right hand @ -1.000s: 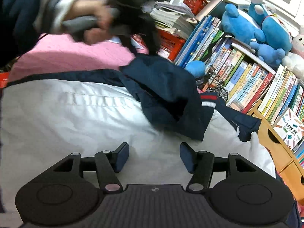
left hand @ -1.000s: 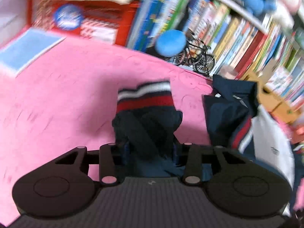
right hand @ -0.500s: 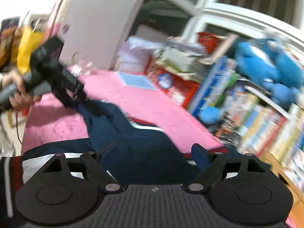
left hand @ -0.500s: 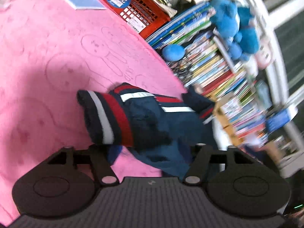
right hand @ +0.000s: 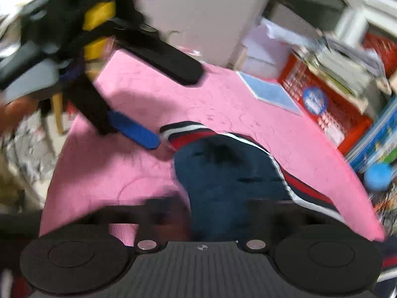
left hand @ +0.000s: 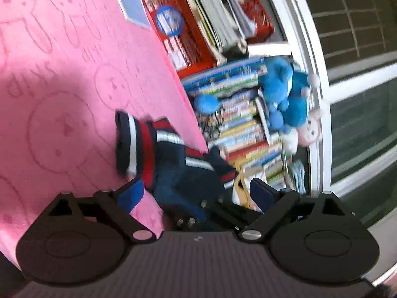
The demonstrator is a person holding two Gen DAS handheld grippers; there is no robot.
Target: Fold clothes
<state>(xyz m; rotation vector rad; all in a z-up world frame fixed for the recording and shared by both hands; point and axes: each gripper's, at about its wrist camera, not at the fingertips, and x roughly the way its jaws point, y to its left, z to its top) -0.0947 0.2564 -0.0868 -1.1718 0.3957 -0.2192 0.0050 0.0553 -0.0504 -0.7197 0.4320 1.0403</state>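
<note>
A navy jacket sleeve [right hand: 228,173] lies stretched out on the pink blanket [right hand: 223,99], ending in a red, white and navy striped cuff [left hand: 134,146]. My left gripper [left hand: 196,193] has its jaws opening wide. The sleeve lies between its blue pads [left hand: 129,196] and they do not press it. In the right wrist view one of those pads [right hand: 139,131] sits just beside the cuff [right hand: 183,129]. My right gripper [right hand: 215,208] is blurred and closed on the sleeve further down its length. Its black fingertips [left hand: 198,211] show on the cloth in the left wrist view.
A red basket [left hand: 183,34] of papers, rows of books [left hand: 243,129], blue plush toys [left hand: 285,94] and a blue ball [left hand: 206,103] line the blanket's far edge below a window. A light-blue booklet [right hand: 270,92] lies on the blanket near the basket.
The left gripper carried the cuff out across the blanket, let it go and opened wide. The right gripper swung from the white jacket body to the sleeve and closed.
</note>
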